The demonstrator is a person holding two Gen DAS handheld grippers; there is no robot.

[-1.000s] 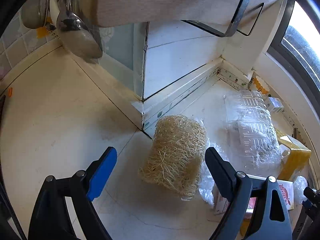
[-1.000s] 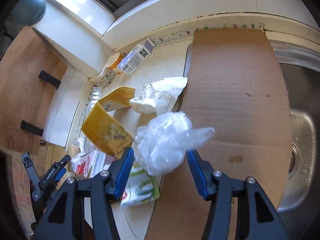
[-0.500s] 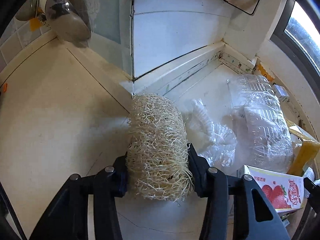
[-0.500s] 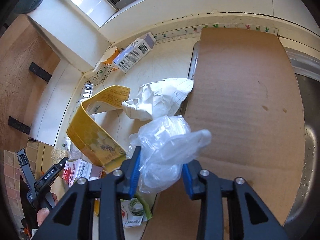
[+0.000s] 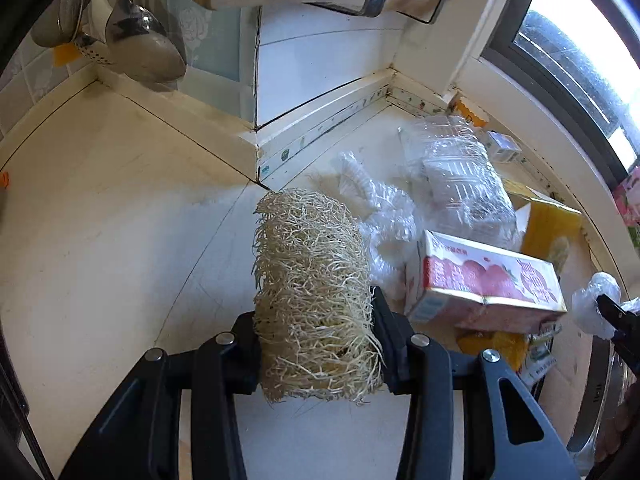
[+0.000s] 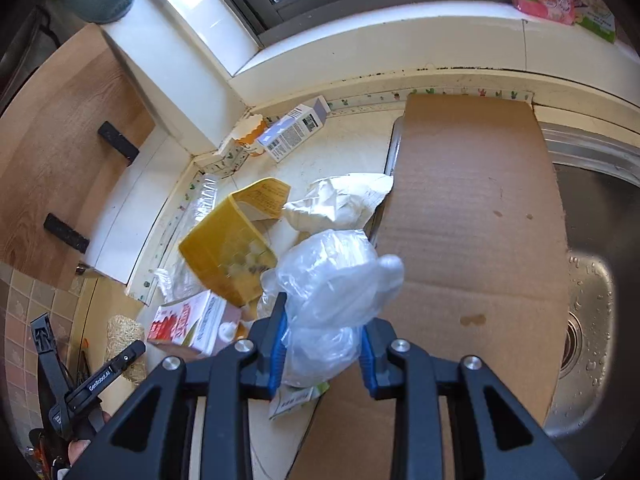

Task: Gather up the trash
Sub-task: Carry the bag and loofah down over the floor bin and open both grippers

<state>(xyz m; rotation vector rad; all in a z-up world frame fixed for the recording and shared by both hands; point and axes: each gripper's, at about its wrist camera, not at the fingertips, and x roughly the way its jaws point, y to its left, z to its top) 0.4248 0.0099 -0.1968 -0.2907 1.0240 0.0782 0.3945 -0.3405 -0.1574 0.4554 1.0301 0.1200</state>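
Two claws, and both had something in them already, so the question was really where the loads would go next.

Left wrist view: the left claw (image 5: 314, 320) was clamped on a dry loofah scrubber (image 5: 312, 280), one finger on each side. The scrubber's long axis ran straight out toward 12 o'clock, in line with the fingers, and it looked lifted off the counter (image 5: 100, 220), though I couldn't be sure. The rest of the pile sat at about 2 o'clock from it: crumpled clear plastic (image 5: 384, 216), a clear clamshell box (image 5: 460, 172), and a strawberry carton (image 5: 484, 280) just beside the scrubber's right side.

Right wrist view: the right claw (image 6: 322, 344) was pinched on a scrunched clear bag (image 6: 336, 280), which bulged out toward 12 o'clock above the fingers. A sheet of cardboard (image 6: 472, 220) lay at 1 o'clock, partly over the sink (image 6: 592, 300). A yellow box (image 6: 228, 248) sat at 10 o'clock, white crumpled paper (image 6: 340, 204) at 12.

My guess: the cardboard was nearer the right claw, so that one would drop off first. No bin showed up in either view.
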